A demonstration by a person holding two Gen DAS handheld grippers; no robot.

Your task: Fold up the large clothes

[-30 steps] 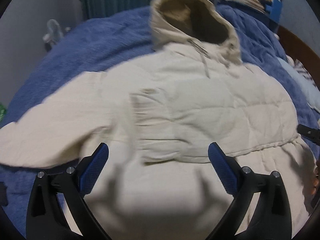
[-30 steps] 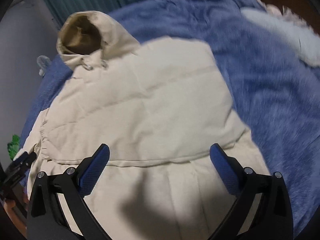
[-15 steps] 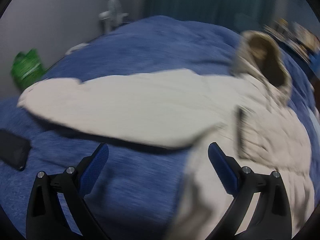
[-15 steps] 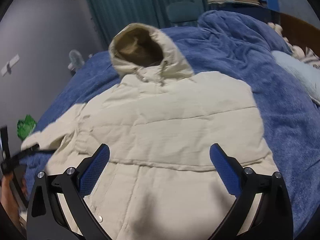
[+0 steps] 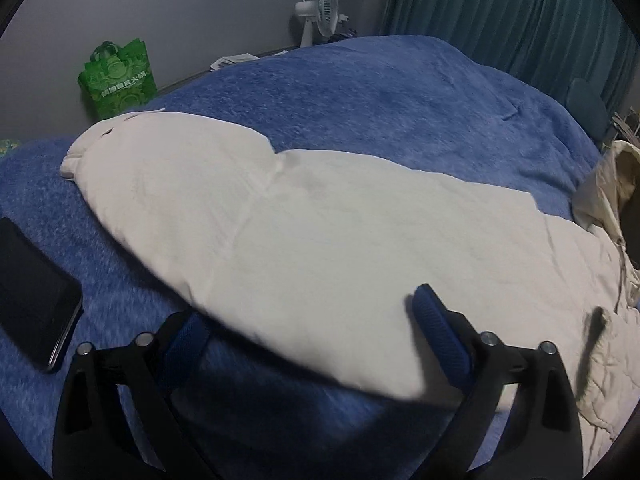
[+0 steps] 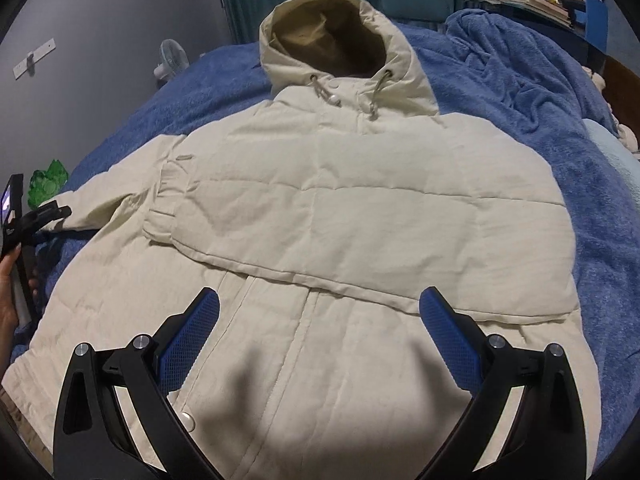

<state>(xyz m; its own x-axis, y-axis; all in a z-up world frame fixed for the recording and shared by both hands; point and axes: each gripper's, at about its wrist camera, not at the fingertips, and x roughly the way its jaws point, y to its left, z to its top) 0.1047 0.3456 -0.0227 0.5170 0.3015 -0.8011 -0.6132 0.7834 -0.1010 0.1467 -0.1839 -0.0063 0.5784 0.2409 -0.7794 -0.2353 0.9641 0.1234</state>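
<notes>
Only left view shows phone (image 5: 34,296); both hand-held grippers (image 5: 312,332) (image 6: 320,328) apart over jacket (image 6: 360,208).

Hood (image 5: 612,184): cut off by the right edge.
Phone (image 5: 32,296): beside the sleeve (image 5: 240,208), cut by the left edge.
Left gripper's near finger (image 5: 182,340): tip hidden under the sleeve.

Cream jacket sleeve (image 5: 280,220) stretched across blue blanket (image 5: 380,92) on the bed, left gripper (image 5: 316,336) with jaws just closing yet wide apart straddling its near edge, black phone (image 5: 32,292) lying left, green bag (image 5: 118,78) and fan (image 5: 320,12) behind.
</notes>
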